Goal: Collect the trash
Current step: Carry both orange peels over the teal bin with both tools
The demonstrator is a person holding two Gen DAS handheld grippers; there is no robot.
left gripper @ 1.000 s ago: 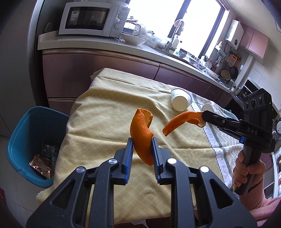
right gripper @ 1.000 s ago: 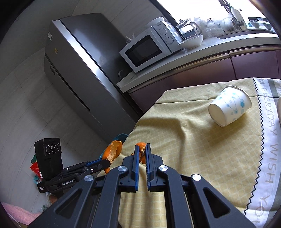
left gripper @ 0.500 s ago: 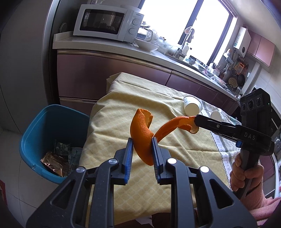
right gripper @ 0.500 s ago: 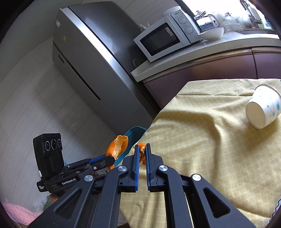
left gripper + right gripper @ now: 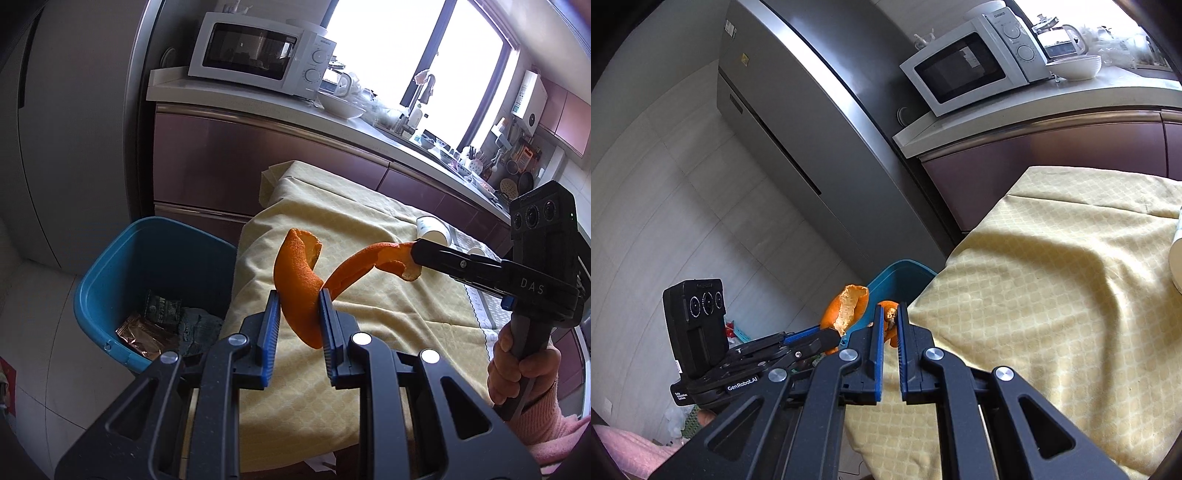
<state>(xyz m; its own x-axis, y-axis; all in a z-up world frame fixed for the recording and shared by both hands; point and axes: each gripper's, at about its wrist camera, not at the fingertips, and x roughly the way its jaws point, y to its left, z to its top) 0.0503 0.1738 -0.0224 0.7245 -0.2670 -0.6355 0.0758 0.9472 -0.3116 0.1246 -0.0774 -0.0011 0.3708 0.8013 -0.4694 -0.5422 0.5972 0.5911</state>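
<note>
Your left gripper (image 5: 298,317) is clamped on a thick curl of orange peel (image 5: 297,280), jaws narrow, pads pressing both sides, the peel standing up out of them. Your right gripper (image 5: 415,254) is pinched nearly closed on the end of a second peel strip (image 5: 364,266), which arcs down toward the left one; can't tell if the two peels touch. Right wrist view confirms it: a bit of peel (image 5: 889,319) sits between that gripper's tips, and the left gripper's peel is just beside it. Both peels are in the air over the near-left edge of the yellow tablecloth (image 5: 369,221), just beside the blue bin (image 5: 110,266). The bin sits on the floor against the table edge, with wrappers (image 5: 155,325) in it. A white paper cup (image 5: 432,229) lies on its side on the cloth behind. Your right hand (image 5: 521,369) grips the handle.
</note>
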